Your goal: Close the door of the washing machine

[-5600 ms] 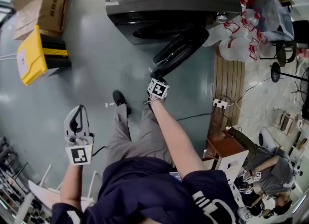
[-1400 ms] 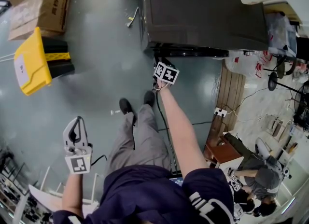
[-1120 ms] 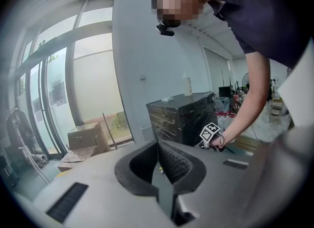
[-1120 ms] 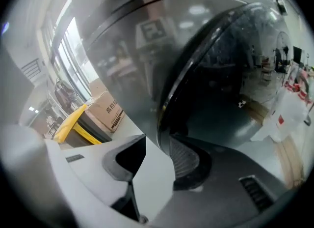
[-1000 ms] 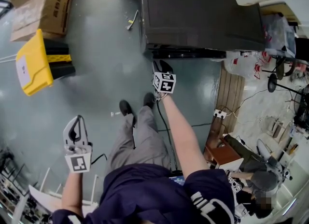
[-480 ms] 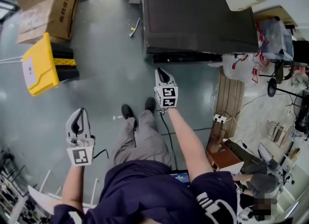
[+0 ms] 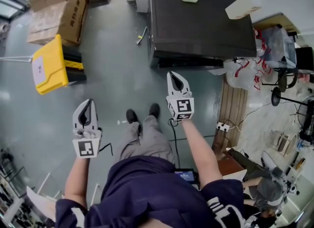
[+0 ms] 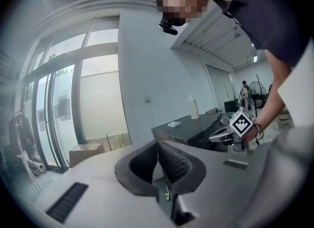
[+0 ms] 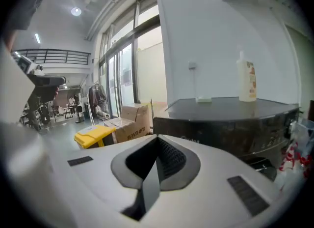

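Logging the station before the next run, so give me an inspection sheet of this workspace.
surface: grey floor
job's things: washing machine, no door swung out
clutter: cardboard boxes, yellow bin, plastic bags
grippers: left gripper shut, empty; right gripper jaws just closed, shut, empty
cables: power strip with its cable on floor
surroundings: tall windows, bottle on machine top

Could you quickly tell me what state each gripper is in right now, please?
Left gripper: closed, holding nothing.
Right gripper: has just closed, nothing between its jaws.
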A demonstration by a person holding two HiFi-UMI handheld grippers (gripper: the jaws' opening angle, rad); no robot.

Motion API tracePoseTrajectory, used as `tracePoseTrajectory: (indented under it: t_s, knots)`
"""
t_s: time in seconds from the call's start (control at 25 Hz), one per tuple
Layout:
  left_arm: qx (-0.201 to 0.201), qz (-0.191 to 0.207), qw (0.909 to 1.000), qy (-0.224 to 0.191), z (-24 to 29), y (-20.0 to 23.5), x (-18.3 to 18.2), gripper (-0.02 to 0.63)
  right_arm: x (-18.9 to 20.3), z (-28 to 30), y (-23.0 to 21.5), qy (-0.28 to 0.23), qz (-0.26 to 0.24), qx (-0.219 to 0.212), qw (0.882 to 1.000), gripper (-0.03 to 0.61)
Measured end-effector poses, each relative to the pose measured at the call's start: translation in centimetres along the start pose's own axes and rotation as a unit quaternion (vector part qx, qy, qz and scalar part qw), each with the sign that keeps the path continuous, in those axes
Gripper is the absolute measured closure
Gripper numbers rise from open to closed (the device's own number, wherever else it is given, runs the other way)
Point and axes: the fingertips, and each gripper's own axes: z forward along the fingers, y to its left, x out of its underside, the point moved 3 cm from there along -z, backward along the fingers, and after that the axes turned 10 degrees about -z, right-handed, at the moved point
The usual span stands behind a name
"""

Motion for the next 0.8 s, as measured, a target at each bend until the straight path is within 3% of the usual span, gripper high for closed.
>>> tracePoseTrajectory:
  t_s: [0.32,0.8]
  knots:
    - [-0.003,-0.009,0.9984,-0.055,-1.6,-0.1,-5.3,0.588,-11.2,-7.0,0.6,-0.101,-0.006,0.007,0.995,0.558]
    - [-0.008,-0.015,0.9909,-0.133,-5.2,-0.2,-13.2,0.588,-22.2,-18.0,0.0,-0.165,-0.038,0.031,0.985,0.558]
